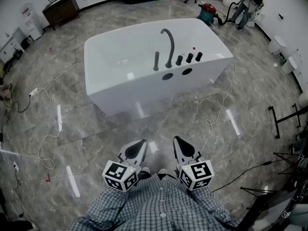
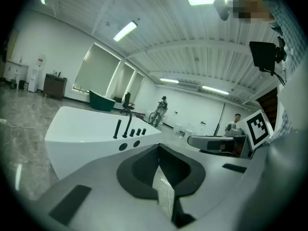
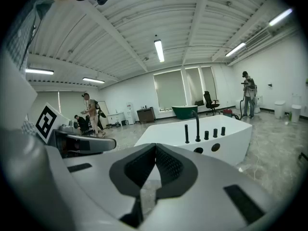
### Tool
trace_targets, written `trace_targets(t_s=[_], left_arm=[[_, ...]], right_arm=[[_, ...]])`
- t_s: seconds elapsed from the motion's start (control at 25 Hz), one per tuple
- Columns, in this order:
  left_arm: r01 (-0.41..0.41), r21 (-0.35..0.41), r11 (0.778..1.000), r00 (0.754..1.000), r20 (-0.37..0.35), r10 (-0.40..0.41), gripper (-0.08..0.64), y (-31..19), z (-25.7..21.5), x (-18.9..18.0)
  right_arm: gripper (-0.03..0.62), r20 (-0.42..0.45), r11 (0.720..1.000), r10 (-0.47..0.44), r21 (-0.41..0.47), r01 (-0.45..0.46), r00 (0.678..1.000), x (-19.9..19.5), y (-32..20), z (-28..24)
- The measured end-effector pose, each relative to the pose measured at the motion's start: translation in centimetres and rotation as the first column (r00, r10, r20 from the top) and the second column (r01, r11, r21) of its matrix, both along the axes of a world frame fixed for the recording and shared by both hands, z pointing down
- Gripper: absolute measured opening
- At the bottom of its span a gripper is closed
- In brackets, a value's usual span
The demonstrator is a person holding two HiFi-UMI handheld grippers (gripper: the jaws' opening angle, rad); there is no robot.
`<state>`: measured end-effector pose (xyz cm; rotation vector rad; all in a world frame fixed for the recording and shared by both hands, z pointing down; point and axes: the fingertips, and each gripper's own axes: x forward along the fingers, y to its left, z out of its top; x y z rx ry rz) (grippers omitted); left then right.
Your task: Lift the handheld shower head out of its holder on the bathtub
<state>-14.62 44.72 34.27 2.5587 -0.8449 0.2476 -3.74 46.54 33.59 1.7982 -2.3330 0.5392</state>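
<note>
A white freestanding bathtub (image 1: 115, 57) stands on the grey marble floor ahead of me. On its near rim a slim black handheld shower head (image 1: 156, 61) stands upright in its holder, just left of the curved black faucet (image 1: 169, 44) and three black knobs (image 1: 189, 58). Both grippers hover low by my body, well short of the tub. The left gripper (image 1: 139, 144) and right gripper (image 1: 178, 140) are shut with nothing in them. In the left gripper view the shower head (image 2: 117, 129) is far beyond the left gripper (image 2: 159, 147). The right gripper (image 3: 155, 146) also faces the shower head (image 3: 186, 134) from a distance.
White cables (image 1: 45, 129) trail over the floor left of the tub, and another cable (image 1: 222, 105) runs on its right. A person with a vacuum (image 1: 244, 5) stands at the back right. A dark cabinet (image 1: 61, 8) is back left, black stands (image 1: 288, 117) at the right.
</note>
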Motion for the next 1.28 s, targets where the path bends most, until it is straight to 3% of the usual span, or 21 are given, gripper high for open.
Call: trace_targets(t_s=[0.6, 1.28], left_arm=[[0.006, -0.002, 1.000, 1.000, 0.003, -0.006, 0.006, -0.4, -0.1, -0.4], [0.046, 0.001, 0.999, 0.999, 0.021, -0.047, 0.006, 0.2, -0.5, 1.6]], right_arm=[[0.017, 0.004, 1.000, -0.006, -0.002, 0.006, 1.000, -0.4, -0.4, -0.1], [0.017, 0.046, 1.000, -0.016, 0.007, 0.015, 0.999, 2.4, -0.4, -0.5]])
